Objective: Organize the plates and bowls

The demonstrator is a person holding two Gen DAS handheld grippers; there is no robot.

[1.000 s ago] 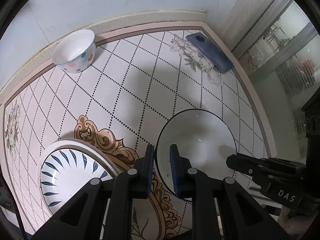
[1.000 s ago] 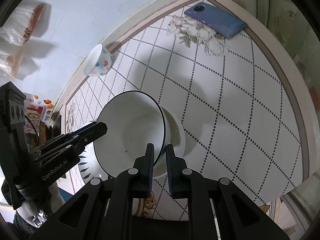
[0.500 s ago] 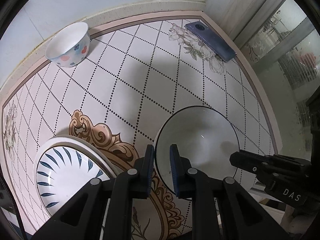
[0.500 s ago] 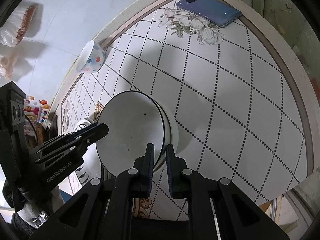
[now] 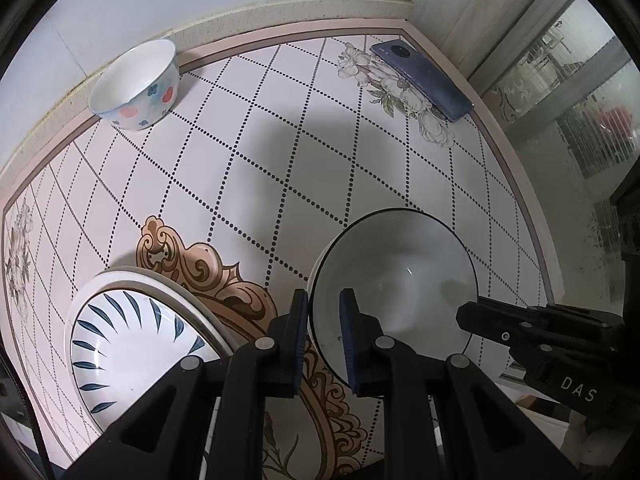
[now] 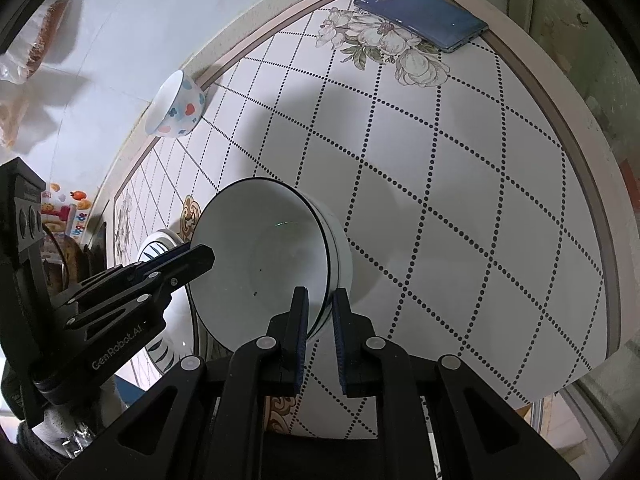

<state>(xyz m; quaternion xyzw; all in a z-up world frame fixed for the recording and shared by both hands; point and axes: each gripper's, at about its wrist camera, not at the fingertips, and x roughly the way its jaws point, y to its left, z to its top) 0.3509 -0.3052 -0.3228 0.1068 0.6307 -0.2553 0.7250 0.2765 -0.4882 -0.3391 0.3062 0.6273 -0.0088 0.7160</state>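
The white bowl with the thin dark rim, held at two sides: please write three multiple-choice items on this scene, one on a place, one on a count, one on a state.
1. Where does the flat blue phone lie?
A. at the far corner of the patterned table
B. inside a bowl
C. on the leaf-patterned plate

2. How many bowls show?
A. one
B. two
C. four

3. How is the white bowl with the thin dark rim?
A. upside down
B. broken
C. gripped at its rim by both tools

Answers: 1 A, the phone rests by the flower print at the corner. 2 B, the dark-rimmed bowl and the small white bowl with coloured hearts. 3 C, the left tool and right tool each straddle its rim.
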